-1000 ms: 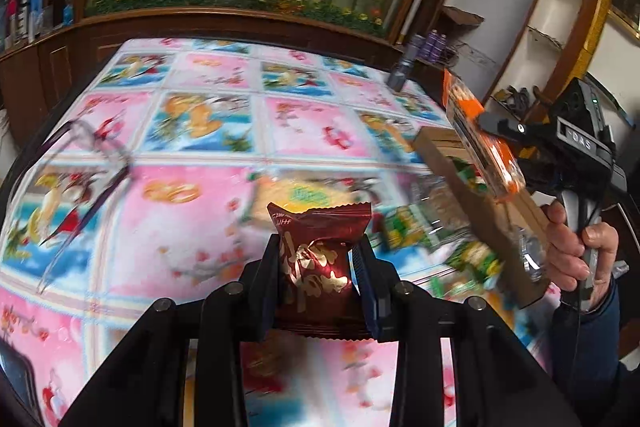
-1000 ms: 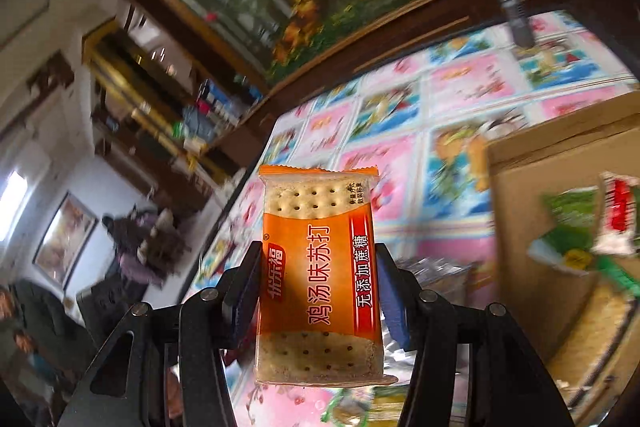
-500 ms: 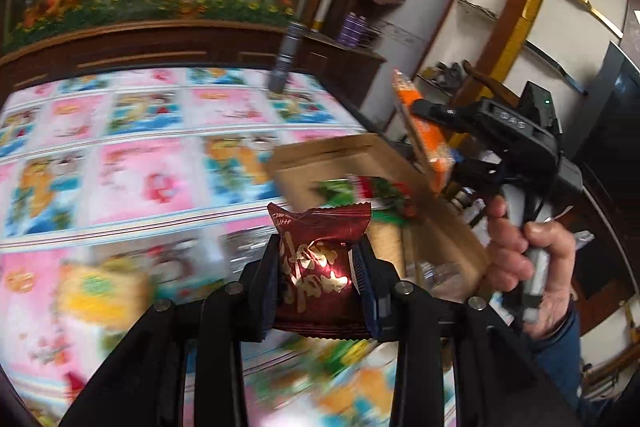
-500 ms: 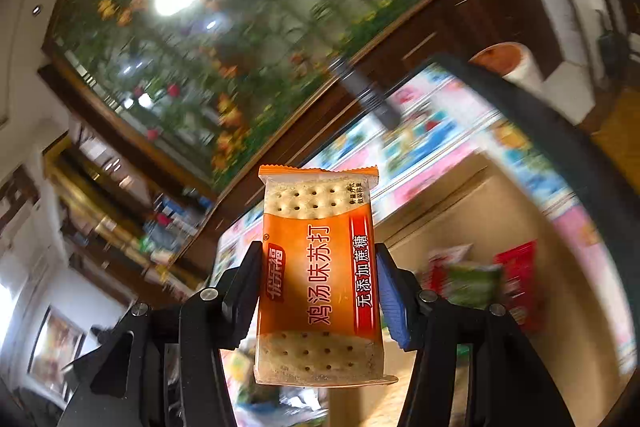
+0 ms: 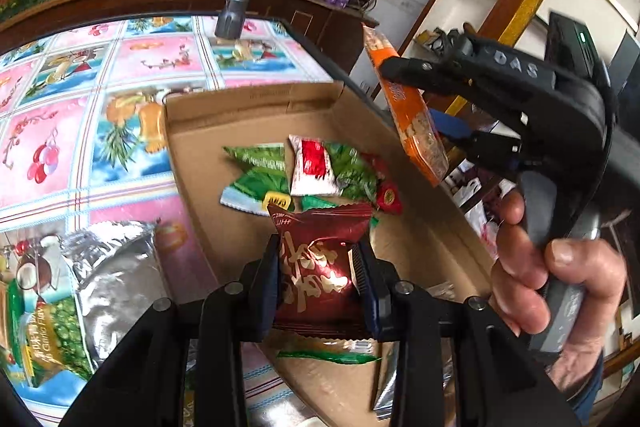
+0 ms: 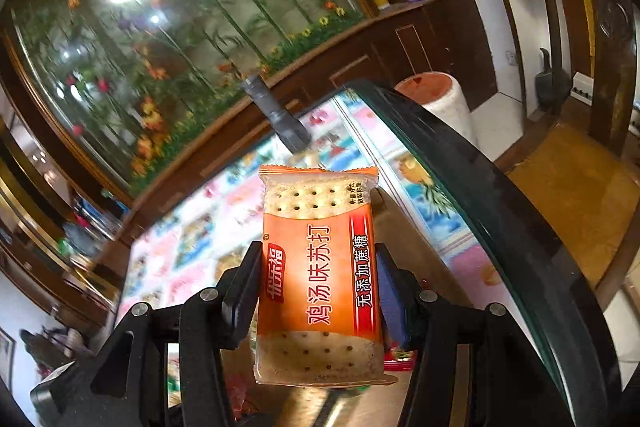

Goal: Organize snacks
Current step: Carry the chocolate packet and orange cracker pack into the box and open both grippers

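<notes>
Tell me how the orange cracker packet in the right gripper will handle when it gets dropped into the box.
The orange plastic-wrapped cracker packet stands flat and unbent between the right gripper jaws, so it is probably stiff. The perforated crackers showing through look brittle; a hard drop may crack them. Its glossy wrapper could slide on the brown cardboard box.

Box (image 5: 256, 99) right of bag (image 5: 112, 279), flashlight (image 5: 236, 7) behind.

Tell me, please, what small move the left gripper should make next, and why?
Probably lower slightly and open: the left gripper holds the dark red snack packet over the cardboard box, where other packets already lie.
</notes>
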Action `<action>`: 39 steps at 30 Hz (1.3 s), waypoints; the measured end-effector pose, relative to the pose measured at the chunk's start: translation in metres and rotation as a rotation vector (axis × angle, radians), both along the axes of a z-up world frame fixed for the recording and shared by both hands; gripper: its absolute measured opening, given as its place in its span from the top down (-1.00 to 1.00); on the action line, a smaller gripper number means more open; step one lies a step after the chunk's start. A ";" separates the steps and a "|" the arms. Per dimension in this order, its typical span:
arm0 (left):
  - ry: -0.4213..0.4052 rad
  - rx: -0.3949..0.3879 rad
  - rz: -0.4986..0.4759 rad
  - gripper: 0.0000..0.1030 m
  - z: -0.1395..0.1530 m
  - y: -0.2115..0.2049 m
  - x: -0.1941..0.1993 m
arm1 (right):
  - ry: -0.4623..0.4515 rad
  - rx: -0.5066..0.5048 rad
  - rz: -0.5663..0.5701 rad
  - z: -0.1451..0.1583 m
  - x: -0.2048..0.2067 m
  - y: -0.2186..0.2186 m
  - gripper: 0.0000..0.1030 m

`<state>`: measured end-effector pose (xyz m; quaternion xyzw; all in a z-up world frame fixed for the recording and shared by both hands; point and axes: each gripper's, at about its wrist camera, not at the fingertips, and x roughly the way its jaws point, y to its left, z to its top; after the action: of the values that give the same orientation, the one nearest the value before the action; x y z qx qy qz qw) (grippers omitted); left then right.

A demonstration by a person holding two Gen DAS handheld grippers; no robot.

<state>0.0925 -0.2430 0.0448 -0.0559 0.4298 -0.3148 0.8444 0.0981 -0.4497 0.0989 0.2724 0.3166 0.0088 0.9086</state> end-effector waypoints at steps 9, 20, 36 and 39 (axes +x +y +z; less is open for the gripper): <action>-0.013 0.020 -0.004 0.35 -0.006 -0.003 0.000 | 0.134 -0.135 -0.013 -0.019 0.013 0.011 -0.11; -0.034 0.038 -0.014 0.35 -0.005 -0.008 -0.004 | 0.181 -0.162 -0.008 -0.027 0.017 0.015 -0.11; -0.055 0.058 -0.011 0.29 -0.004 -0.010 -0.007 | 0.164 -0.169 -0.005 -0.022 0.015 0.019 -0.12; -0.063 0.047 0.000 0.01 -0.002 -0.007 -0.007 | 0.149 -0.163 -0.012 -0.018 0.012 0.019 -0.12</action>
<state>0.0855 -0.2497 0.0432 -0.0264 0.4104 -0.3062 0.8586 0.1100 -0.4310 0.0810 0.1992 0.3813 -0.0428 0.9017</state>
